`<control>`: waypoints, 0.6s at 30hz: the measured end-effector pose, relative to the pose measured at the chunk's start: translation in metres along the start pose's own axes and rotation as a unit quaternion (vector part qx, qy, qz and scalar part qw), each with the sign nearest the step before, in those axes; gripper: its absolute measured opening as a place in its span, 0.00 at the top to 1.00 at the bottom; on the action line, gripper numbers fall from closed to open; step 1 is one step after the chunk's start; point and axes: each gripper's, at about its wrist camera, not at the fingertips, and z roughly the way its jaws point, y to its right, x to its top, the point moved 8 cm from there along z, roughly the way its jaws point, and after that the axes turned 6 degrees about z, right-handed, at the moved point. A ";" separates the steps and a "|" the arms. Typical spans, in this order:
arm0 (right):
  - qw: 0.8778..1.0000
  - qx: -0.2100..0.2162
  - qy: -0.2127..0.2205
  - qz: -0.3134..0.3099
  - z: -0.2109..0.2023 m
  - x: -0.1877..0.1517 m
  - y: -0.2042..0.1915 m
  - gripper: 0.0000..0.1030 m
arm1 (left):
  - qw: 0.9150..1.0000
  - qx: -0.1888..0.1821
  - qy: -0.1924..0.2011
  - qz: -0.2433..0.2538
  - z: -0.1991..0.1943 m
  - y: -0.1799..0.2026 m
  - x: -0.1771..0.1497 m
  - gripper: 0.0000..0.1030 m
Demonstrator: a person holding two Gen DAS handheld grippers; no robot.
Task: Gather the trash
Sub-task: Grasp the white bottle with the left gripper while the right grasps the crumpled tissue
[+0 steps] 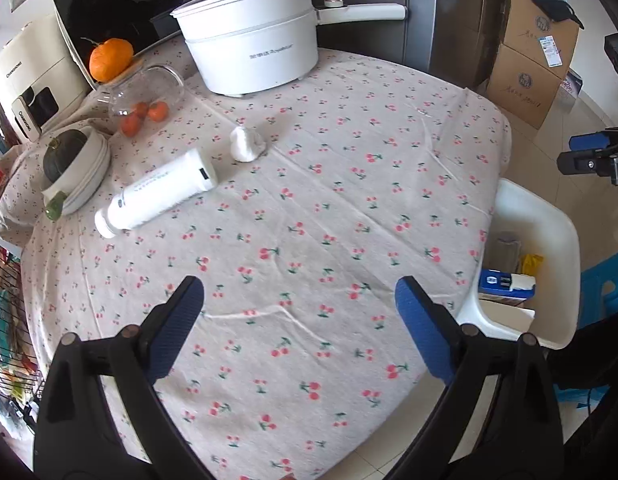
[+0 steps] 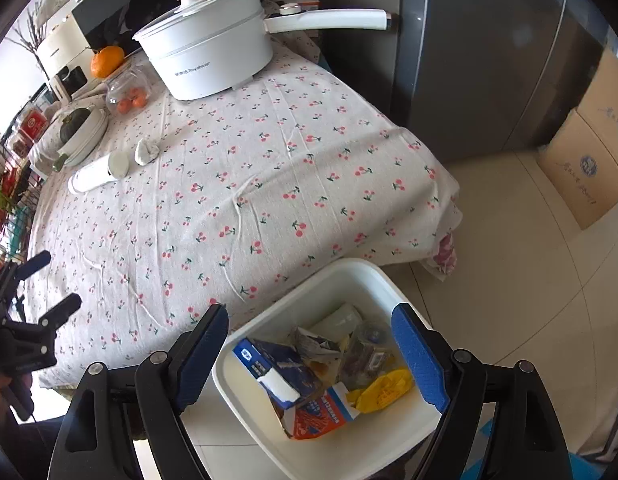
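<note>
While the right gripper [image 2: 311, 348] hangs over the white bin [image 2: 349, 276] on the floor beside the table, its blue-padded jaws stand wide apart with nothing between them. Under it the bin holds discarded packaging: a blue carton [image 2: 281, 368], an orange-and-white box [image 2: 321, 414], a yellow crumpled piece [image 2: 383, 392] and clear plastic wrapping [image 2: 365, 354]. The left gripper [image 1: 299, 300] is poised above the near part of the cherry-print tablecloth [image 1: 349, 208], its jaws likewise spread wide and empty; in the right wrist view it shows at the left edge, over the table's near corner.

Two pieces remain on the cloth, well ahead of the left gripper and toward the far left side of the table: a white bottle [image 1: 157, 196] lying on its side, and just beyond its base a crumpled white wad [image 1: 245, 144], the two close but not clearly touching. Both lie far across the table from the bin and from the right gripper.

Farther back a white electric pot [image 1: 249, 44] with a long handle stands on the cloth. To the left, a glass jar [image 1: 147, 98] lies tipped with small oranges inside, a larger orange [image 1: 109, 58] sits behind it, and a dark green squash [image 1: 63, 152] rests in a white bowl [image 1: 91, 176]. Cardboard boxes [image 1: 529, 64] are stacked on the floor at right
</note>
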 end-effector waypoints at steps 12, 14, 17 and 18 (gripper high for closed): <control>0.991 0.052 0.006 -0.122 0.065 0.079 -0.118 0.16 | 0.988 0.031 -0.042 0.143 0.087 -0.111 0.046 0.07; 0.988 0.063 0.011 -0.140 0.078 0.090 -0.136 0.16 | 0.982 0.026 -0.050 0.180 0.100 -0.112 0.053 0.08; 0.983 0.081 0.015 -0.163 0.099 0.106 -0.160 0.16 | 0.975 -0.002 -0.073 0.210 0.119 -0.111 0.058 0.10; 0.982 0.088 0.015 -0.168 0.106 0.111 -0.168 0.16 | 0.973 -0.012 -0.081 0.214 0.125 -0.111 0.058 0.10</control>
